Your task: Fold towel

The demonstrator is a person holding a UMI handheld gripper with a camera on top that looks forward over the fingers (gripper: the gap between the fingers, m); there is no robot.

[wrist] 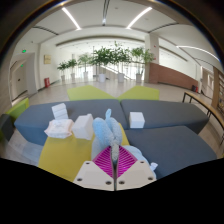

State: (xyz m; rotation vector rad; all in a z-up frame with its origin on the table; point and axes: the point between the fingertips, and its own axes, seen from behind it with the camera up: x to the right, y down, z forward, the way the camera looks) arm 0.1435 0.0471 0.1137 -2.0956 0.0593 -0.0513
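Hall: large atrium was seen across the upper frame, ceiling strip lights at top, potted trees at upper centre.
Table: grey-blue and yellow-green panelled surface was spread across mid frame.
Folded stacks: white folded cloths were noted at centre left, one more at centre right.
Towel: pale blue-white towel was bunched at lower centre, long axis running away from the camera, straight ahead of the claw.
Gripper: gripper at bottom centre was closed, both pink pads pinching the towel's near end.
Key relation: towel body was lying forward of the fingertips, so a fold would likely be carried along that axis.
Writing: none could be read.
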